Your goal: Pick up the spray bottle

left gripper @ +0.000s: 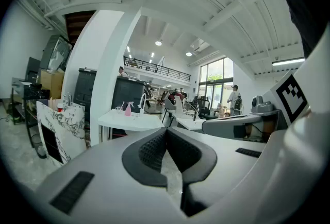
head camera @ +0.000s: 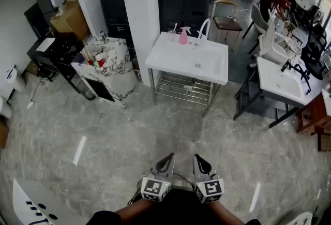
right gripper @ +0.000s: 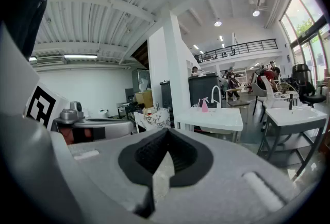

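Observation:
The pink spray bottle stands upright at the back edge of a white sink unit, beside its white faucet. It shows small and far off in the left gripper view and in the right gripper view. Both grippers hang low and close to me, well short of the sink. My left gripper is shut with nothing between its pads. My right gripper is likewise shut and empty, its tips meeting. The two sit side by side, pointing toward the sink.
A white pillar rises left of the sink, with a marble-patterned vanity holding several small items beside it. A second white basin on a dark frame stands at right. Chairs and people are farther back. Grey marble floor lies between me and the sink.

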### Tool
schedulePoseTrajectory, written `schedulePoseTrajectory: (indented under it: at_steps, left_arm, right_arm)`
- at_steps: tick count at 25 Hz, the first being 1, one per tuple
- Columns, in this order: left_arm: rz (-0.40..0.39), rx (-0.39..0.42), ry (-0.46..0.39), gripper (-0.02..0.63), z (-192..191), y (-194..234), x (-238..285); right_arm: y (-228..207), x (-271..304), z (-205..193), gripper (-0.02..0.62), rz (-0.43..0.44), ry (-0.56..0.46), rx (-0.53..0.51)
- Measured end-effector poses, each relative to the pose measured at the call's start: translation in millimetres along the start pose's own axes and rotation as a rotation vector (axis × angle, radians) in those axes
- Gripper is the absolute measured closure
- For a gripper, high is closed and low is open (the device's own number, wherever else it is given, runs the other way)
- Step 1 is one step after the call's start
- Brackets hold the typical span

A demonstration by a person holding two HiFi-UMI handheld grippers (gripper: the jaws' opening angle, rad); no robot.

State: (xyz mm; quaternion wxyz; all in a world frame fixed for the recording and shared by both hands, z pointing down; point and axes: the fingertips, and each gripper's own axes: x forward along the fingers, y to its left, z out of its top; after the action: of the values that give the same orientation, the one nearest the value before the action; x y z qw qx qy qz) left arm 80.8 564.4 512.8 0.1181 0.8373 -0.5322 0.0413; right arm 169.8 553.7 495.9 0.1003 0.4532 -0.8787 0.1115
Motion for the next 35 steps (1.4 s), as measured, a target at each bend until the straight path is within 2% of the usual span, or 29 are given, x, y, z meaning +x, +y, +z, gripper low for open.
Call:
schedulePoseTrajectory:
  at_steps: [5, 11, 20, 29, 35]
  left_arm:
    - [-0.017, -0.003, -0.021, 0.589, 8, -11, 20]
    - [-0.005, 0.026, -0.010, 0.589, 2, -19, 26]
    - [0.009, 0.030, 0.014, 0.589, 2, 4, 36]
    - [0.002, -0.020, 0.021, 0.589, 18, 78, 90]
    - [-0.035, -0.070, 0.013, 0.589, 35, 148, 149]
  right_arm:
    - [-18, -1, -1, 0.598, 0.003, -0.006, -0.028]
    - [-29, -1, -8, 0.596, 0.019, -0.020, 0.019]
    - [-39, 32, -10, 0.597, 0.013, -0.007, 0.075]
    - [-49, 109, -2, 0.596, -0.022, 0.065, 0.075]
    - [-65, 195, 31, 0.596, -0.080, 0.073, 0.014]
